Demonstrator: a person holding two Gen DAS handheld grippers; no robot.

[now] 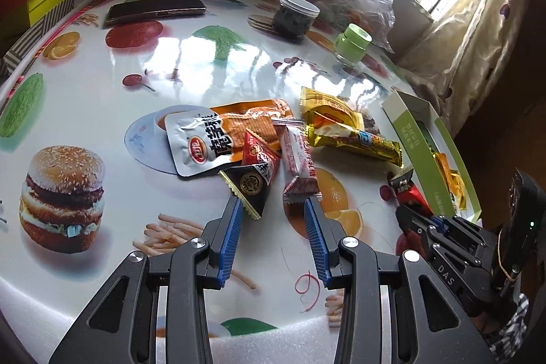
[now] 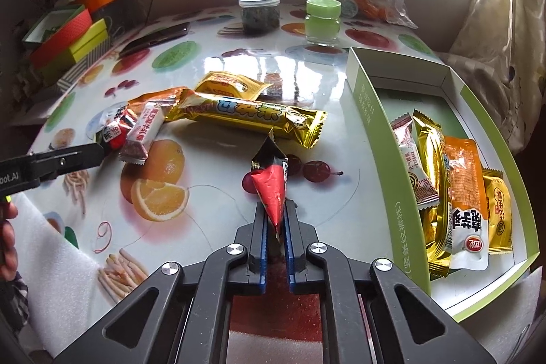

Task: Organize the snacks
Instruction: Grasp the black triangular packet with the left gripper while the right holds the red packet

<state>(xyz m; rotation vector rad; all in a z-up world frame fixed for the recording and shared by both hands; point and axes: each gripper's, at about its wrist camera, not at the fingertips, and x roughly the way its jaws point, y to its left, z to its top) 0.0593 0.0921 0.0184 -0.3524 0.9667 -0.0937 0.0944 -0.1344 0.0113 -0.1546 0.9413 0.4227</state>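
So the red-and-black triangular snack (image 2: 271, 190) is pinched in our right tool (image 2: 274, 220), jaws squeezed tight on its lower tip, with the pack poking up and forward above the surface (image 2: 341, 125). Looks like we've only just got a hold on it, so we're at the pick-up step for this one.

The green-edged box (image 2: 375, 125) sits just to the right, and at least 4 packs are already lying in it, including an orange packet (image 2: 465, 173) and a gold one (image 2: 431, 159). Next move, we reckon: lift, swing right over the box wall, and drop it in without snagging the rim.

Our left tool (image 1: 273, 203) hangs partly open over the pile, nothing gripped, its tips just by another triangular pack (image 1: 252, 183) and a white-and-maroon bar (image 1: 300, 166). Still loose on the surface: the long gold bar (image 2: 245, 116), a silver pouch (image 1: 198, 142) and a few more, so plenty left to sort.
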